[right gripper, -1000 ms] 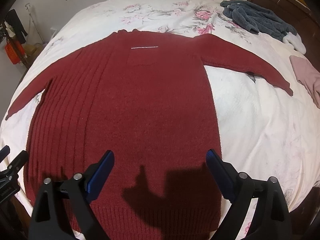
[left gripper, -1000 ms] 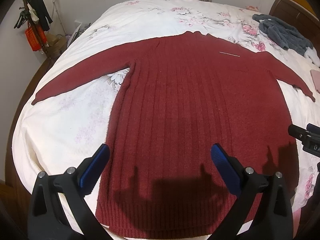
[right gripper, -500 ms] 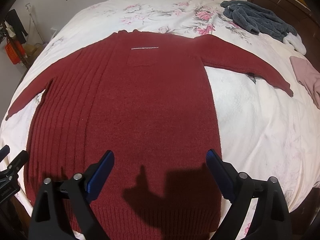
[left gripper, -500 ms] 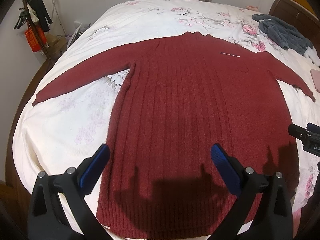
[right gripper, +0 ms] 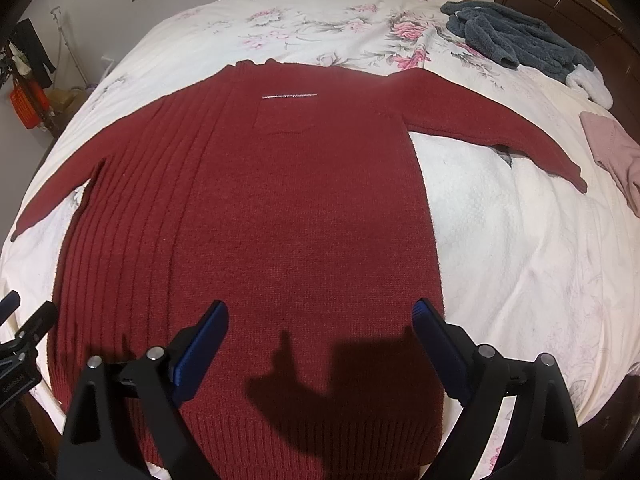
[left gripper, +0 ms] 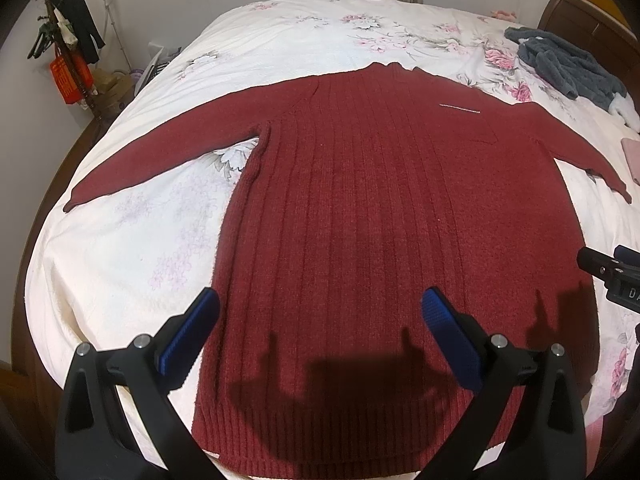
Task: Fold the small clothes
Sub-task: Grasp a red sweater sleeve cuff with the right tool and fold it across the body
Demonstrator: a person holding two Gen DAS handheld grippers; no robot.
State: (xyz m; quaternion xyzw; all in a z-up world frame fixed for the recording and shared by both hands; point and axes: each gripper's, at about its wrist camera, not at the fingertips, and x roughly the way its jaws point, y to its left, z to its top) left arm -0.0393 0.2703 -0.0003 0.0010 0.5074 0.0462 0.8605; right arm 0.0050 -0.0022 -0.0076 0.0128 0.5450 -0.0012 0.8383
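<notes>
A dark red knitted sweater (left gripper: 380,208) (right gripper: 280,208) lies flat on the bed, front up, both sleeves spread out sideways and its ribbed hem nearest me. A thin pale stripe tops its chest pocket (right gripper: 290,96). My left gripper (left gripper: 320,320) hovers open above the hem's left part, blue pads wide apart and nothing between them. Over the hem's right part my right gripper (right gripper: 320,328) hangs open and empty too. Each gripper shows at the edge of the other's view: the right gripper (left gripper: 612,276), the left gripper (right gripper: 20,344).
The white floral bedspread (left gripper: 132,240) (right gripper: 520,264) covers the bed. A grey fleece garment (right gripper: 516,40) and a pink garment (right gripper: 612,152) lie at the far right by the dark wooden headboard (right gripper: 568,4). A coat stand (left gripper: 68,48) stands by the wall at left.
</notes>
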